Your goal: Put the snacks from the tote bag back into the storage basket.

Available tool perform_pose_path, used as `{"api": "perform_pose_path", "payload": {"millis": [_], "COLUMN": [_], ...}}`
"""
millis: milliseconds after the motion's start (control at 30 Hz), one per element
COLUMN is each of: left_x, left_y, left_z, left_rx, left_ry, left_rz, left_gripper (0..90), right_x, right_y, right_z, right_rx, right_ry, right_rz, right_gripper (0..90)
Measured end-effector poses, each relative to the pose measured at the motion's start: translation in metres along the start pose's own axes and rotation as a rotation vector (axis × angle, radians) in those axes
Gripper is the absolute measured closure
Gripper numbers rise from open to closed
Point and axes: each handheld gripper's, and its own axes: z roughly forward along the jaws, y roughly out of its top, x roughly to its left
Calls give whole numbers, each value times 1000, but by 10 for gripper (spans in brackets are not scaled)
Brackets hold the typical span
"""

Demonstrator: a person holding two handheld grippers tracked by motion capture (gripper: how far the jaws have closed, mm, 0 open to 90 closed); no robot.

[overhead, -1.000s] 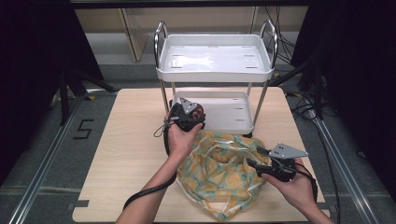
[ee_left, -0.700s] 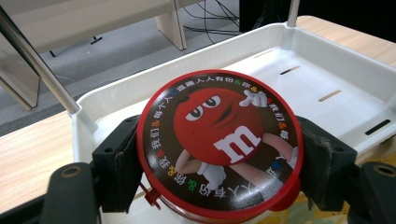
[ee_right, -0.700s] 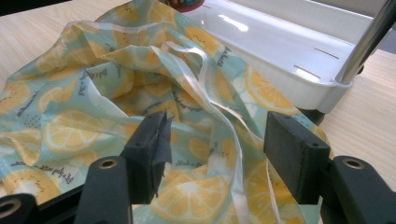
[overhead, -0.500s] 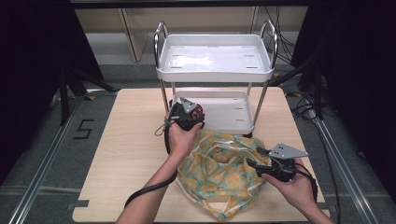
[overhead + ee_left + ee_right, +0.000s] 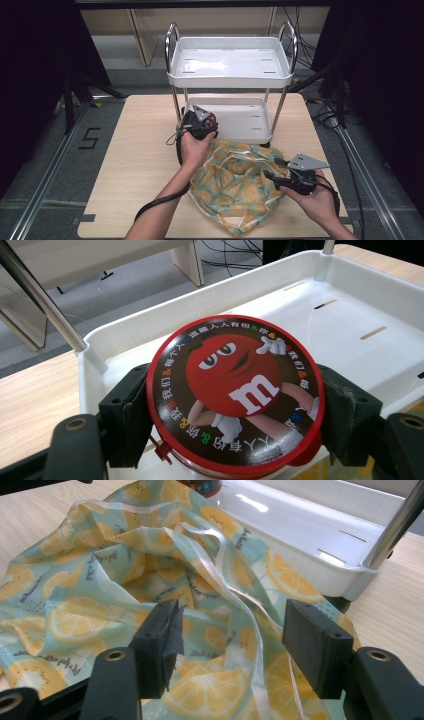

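We hold a red M&M's tin at the cart's lower tray while our other gripper rests over the lemon-print bag.

At the left of the wooden counter (image 5: 130, 150), our left gripper (image 5: 200, 122) has its fingers (image 5: 125, 422) pinching the round red M&M's tin (image 5: 235, 395) by its sides, lid facing up, at the near left corner of the white cart's lower tray (image 5: 245, 120). A chrome cart post (image 5: 42, 295) rises just left of the tin, and the upper tray (image 5: 230, 62) sits above and behind. Just right of that hand, the lemon-print fabric bag (image 5: 235, 185) lies crumpled on the counter against the cart's base, its white ribbon handles (image 5: 220, 555) trailing across the folds. Farther right, our right gripper (image 5: 272, 176) has its fingers (image 5: 160, 645) spread apart over the cloth, gripping nothing that we can see.
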Motion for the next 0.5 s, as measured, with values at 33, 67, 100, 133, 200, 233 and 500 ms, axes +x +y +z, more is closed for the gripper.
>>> {"api": "perform_pose_path", "payload": {"millis": [33,67,100,133,200,233,500], "left_x": [0,0,0,0,1,1,1], "left_y": [-1,-1,-1,-1,-1,-1,-2], "left_z": [2,3,3,2,2,2,5], "left_rx": [-17,-16,-16,-12,-10,-10,-6], "left_ry": [-10,-3,-3,-3,-2,-2,-5], "left_rz": [-17,-15,-15,-22,-1,-1,-16], "left_gripper": [253,253,254,253,253,253,253], "right_x": [0,0,0,1,0,0,1], "right_y": [0,0,0,0,0,0,0], "right_z": [-1,0,0,0,0,0,0], "right_rx": [6,6,6,1,5,5,9], "right_ry": [5,4,4,1,6,6,6], "right_rz": [3,0,0,-1,-5,-5,-4], "right_gripper": [413,413,413,413,413,413,413]}}
